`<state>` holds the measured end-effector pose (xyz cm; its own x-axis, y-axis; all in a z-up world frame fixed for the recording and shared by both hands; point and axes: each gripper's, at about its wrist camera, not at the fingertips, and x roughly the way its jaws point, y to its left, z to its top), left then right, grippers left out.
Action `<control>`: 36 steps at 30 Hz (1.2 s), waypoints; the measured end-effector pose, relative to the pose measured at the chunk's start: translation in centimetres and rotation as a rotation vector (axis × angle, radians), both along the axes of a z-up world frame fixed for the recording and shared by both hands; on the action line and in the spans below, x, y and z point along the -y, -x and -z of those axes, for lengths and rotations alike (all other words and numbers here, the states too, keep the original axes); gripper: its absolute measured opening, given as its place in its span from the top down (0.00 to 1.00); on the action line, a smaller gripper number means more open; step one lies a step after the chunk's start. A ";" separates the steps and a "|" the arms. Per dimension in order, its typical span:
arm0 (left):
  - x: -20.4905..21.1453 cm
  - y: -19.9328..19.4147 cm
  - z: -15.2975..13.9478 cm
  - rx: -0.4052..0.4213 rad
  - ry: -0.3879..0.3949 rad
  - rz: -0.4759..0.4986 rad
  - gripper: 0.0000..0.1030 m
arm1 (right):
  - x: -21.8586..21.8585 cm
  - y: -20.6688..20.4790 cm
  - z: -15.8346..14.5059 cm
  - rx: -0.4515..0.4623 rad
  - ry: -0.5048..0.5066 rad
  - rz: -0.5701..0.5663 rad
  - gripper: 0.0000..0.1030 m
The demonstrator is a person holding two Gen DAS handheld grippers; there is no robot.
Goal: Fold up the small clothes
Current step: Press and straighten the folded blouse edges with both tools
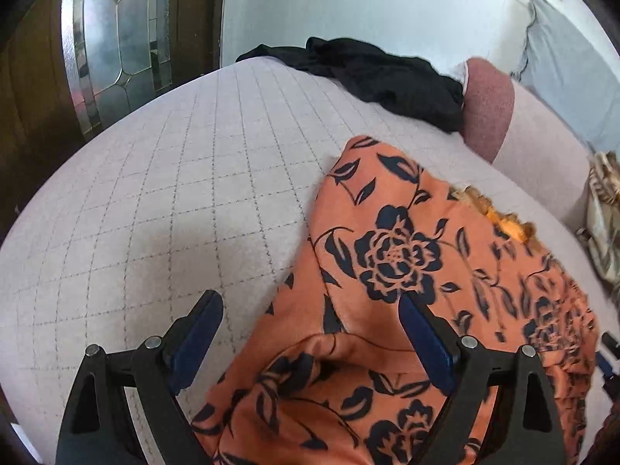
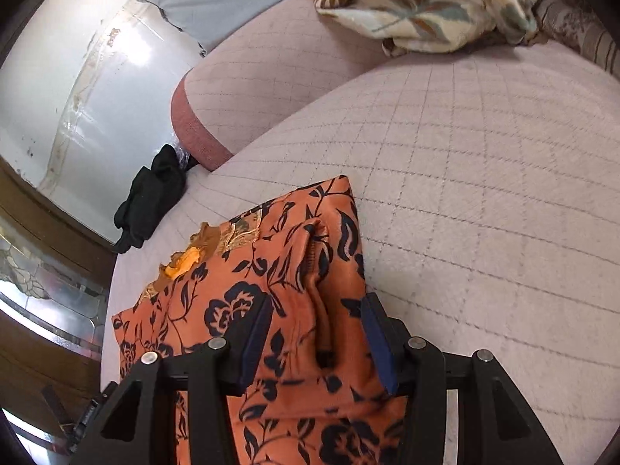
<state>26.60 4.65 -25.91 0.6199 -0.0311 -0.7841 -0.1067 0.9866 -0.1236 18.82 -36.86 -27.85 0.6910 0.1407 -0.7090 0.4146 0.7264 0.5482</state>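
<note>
While left wrist view shows orange floral garment [image 1: 387,255] on quilted bed [image 1: 162,209], our left gripper [image 1: 310,321] stands wide open over its edge, gripping nothing. Black garment [image 1: 372,73] waits unfolded. Right wrist view: right gripper [image 2: 317,329] half closed, fabric between jaws; grip we cannot tell. We judge folding unfinished.

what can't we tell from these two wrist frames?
- Left wrist view: the orange floral garment runs off the bottom edge, so its full shape is unknown.
- Right wrist view: the right gripper straddles a fold of that garment; whether the fingers actually pinch it is unclear.
- Black garment: bunched, type unreadable.
- Patterned cloth: cut off by the top edge.
</note>
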 end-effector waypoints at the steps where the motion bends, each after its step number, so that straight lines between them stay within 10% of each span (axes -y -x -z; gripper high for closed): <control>1: 0.0 -0.2 0.4 -0.017 -0.016 0.000 0.11 | -0.1 -0.4 0.2 0.005 -0.015 -0.009 0.50; 5: -0.1 -0.6 1.2 -0.047 -0.032 -0.005 0.11 | -1.0 -1.4 0.9 -0.012 -0.036 -0.047 0.51; 10: -0.1 -0.5 1.2 -0.044 -0.048 0.001 0.10 | -2.3 -1.2 0.5 -0.034 0.082 -0.061 0.89; 16: -0.6 -0.3 1.3 -0.045 -0.062 -0.023 0.11 | -1.7 0.9 -2.3 0.035 0.156 0.015 0.91; 20: -0.4 -0.2 1.2 -0.041 -0.080 -0.026 0.11 | -2.1 -0.9 1.1 -0.165 0.117 -0.073 0.90; 29: 2.1 0.6 -1.2 0.072 -0.160 0.033 0.11 | -1.0 1.7 -4.1 -0.026 0.208 0.044 0.87; 36: 6.2 0.8 -0.6 0.075 -0.244 0.201 0.11 | -6.1 -0.1 -4.5 0.053 0.254 -0.153 0.87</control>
